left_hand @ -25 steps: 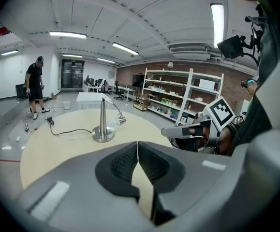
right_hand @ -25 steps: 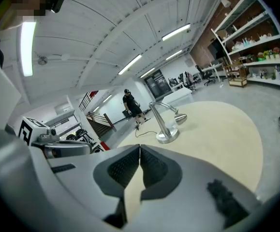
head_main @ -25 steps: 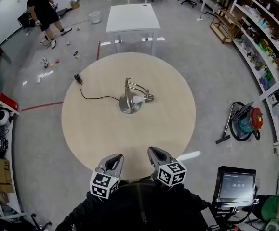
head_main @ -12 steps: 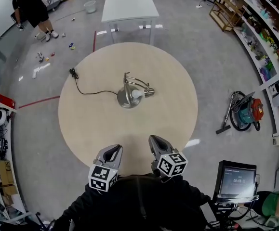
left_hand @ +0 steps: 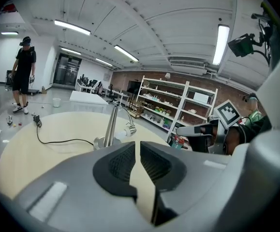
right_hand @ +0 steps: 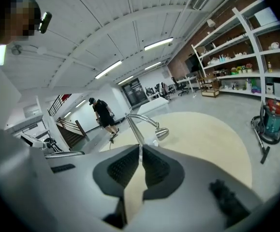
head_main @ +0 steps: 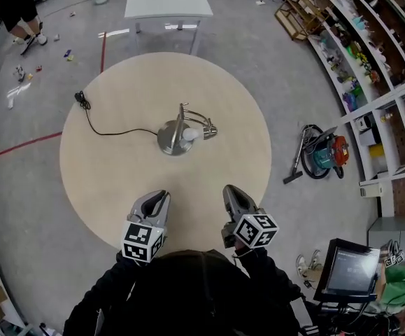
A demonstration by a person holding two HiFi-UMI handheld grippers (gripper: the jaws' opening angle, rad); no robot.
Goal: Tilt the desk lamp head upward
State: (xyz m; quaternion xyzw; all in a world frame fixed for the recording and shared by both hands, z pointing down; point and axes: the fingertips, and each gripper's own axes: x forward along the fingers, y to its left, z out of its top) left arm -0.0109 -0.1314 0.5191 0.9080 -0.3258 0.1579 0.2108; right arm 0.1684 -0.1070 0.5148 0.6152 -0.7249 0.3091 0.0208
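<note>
A: Left gripper (head_main: 159, 196) has just been opening a crack, nothing between its jaws; right gripper (head_main: 231, 190) closed, empty.
B: And the desk lamp (head_main: 178, 135)?
A: Middle of the desk (head_main: 118, 187), well apart, untouched. Tilting its head (head_main: 209, 130) all remains.

The head view looked steeply down from above the near rim of the round table (head_main: 104, 187), taking in its whole top, the desk lamp (head_main: 178, 135) at mid-distance, and the floor and shelves (head_main: 356, 68) around. The left gripper view sat low at that near rim and faced across the tabletop, lamp just left of centre. The right gripper view sat as low, beside it, with the lamp at centre. All three shared tabletop, lamp and shelves.
</note>
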